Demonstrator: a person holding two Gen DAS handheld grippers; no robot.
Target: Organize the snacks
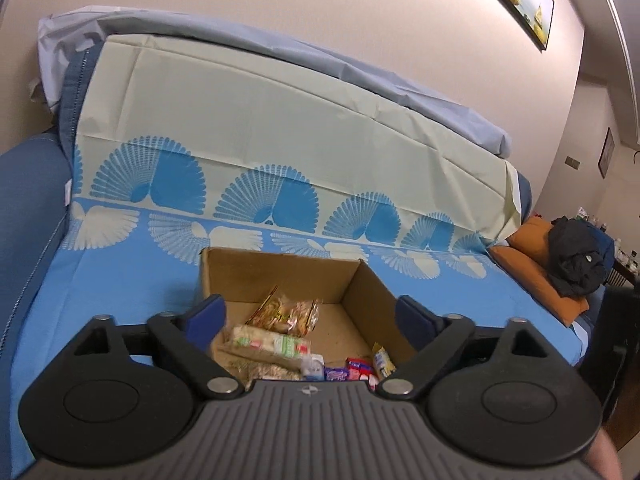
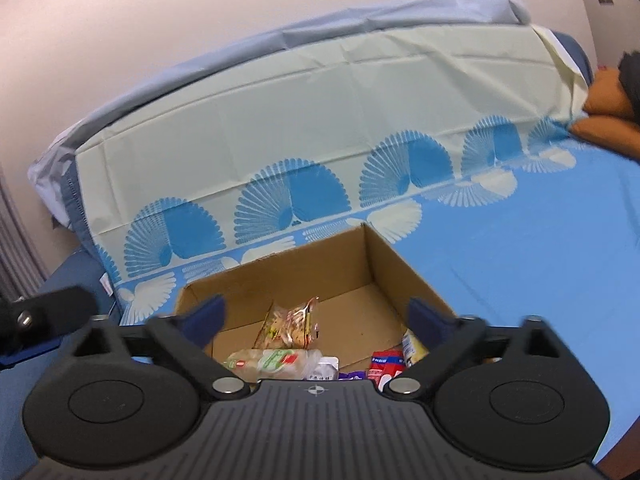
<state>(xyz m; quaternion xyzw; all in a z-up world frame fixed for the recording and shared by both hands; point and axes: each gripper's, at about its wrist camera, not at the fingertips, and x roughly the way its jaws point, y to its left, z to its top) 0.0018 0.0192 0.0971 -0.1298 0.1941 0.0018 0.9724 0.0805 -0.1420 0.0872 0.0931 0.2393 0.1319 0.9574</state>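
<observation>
An open cardboard box [image 1: 362, 294] [image 2: 394, 268] rests on the blue cloth. Inside lie a clear bag of biscuits [image 1: 294, 312] [image 2: 290, 326], a long green-and-red wafer pack [image 1: 270, 344] [image 2: 274, 360], and several small purple, red and yellow packets [image 1: 356, 370] [image 2: 386, 364]. My left gripper [image 1: 310, 316] hangs over the box's near edge, open, nothing between its blue pads. My right gripper [image 2: 316, 318] hovers over the same box, also open and empty. Part of the left gripper [image 2: 52, 312] shows at the left edge of the right wrist view.
The box sits on a sofa seat under a blue cloth with fan patterns [image 1: 120, 280] [image 2: 540, 240]; the backrest [image 1: 280, 120] rises behind. An orange cushion [image 1: 536, 264] with dark clothing [image 1: 576, 260] lies at the right end. A person's hand [image 1: 604, 458] shows bottom right.
</observation>
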